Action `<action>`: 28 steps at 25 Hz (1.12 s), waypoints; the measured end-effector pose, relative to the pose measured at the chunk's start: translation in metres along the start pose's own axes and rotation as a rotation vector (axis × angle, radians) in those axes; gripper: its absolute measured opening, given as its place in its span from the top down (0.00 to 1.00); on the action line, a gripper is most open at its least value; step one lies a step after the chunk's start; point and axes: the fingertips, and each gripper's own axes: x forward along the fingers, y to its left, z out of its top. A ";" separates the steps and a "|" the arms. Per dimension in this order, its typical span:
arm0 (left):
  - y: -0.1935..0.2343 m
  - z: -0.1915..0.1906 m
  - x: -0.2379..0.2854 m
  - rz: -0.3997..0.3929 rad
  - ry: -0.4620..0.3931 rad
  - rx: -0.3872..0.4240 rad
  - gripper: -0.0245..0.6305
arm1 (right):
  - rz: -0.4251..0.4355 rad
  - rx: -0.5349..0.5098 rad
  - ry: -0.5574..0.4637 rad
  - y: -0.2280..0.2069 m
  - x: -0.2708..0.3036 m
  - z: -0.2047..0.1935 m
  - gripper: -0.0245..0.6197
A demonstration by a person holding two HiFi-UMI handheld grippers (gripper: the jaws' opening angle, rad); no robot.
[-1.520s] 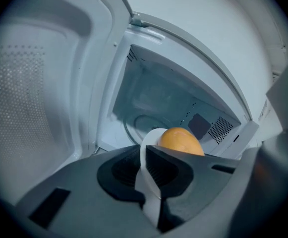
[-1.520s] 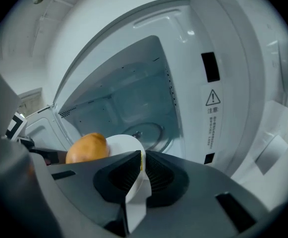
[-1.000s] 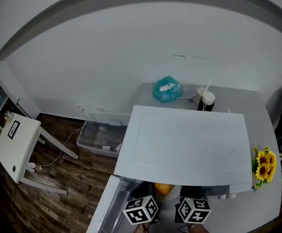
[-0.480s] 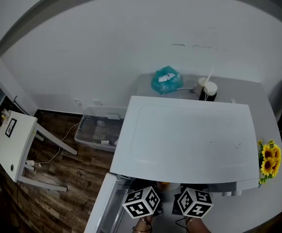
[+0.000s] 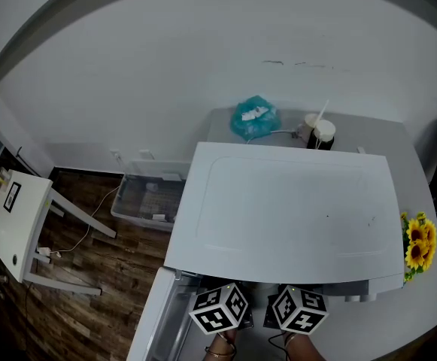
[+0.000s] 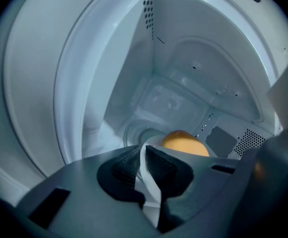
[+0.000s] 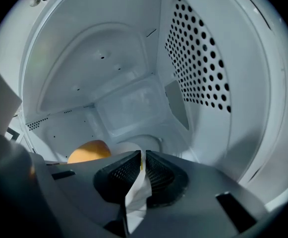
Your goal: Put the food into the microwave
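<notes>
Pinching the rim of a thin white plate (image 6: pixel 148 187) between dark ribbed jaws, the left gripper (image 6: pixel 143 155) reaches into the open white microwave (image 6: pixel 178 83). The right gripper (image 7: pixel 141 157) clamps the plate's opposite edge. The round orange food (image 6: pixel 183 143) sits on the plate, inside the microwave's cavity.

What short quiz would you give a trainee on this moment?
1. True or false: the left gripper and the right gripper are each shut on the white plate.
2. Where is the orange food relative to the microwave? A: on top of it; B: inside it; C: on the floor beside it.
3. Fill in: in the head view, yellow ___ stand at the microwave's right.
Key: 1 true; 2 B; 3 sunflowers.
</notes>
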 end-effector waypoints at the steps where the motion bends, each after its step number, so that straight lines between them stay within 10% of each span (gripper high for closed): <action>1: 0.000 0.000 0.001 0.001 -0.002 0.000 0.91 | -0.003 0.000 -0.003 0.000 0.000 0.000 0.90; 28: 0.011 -0.001 -0.007 0.042 -0.096 -0.019 0.91 | -0.021 -0.008 -0.038 -0.001 -0.005 -0.002 0.90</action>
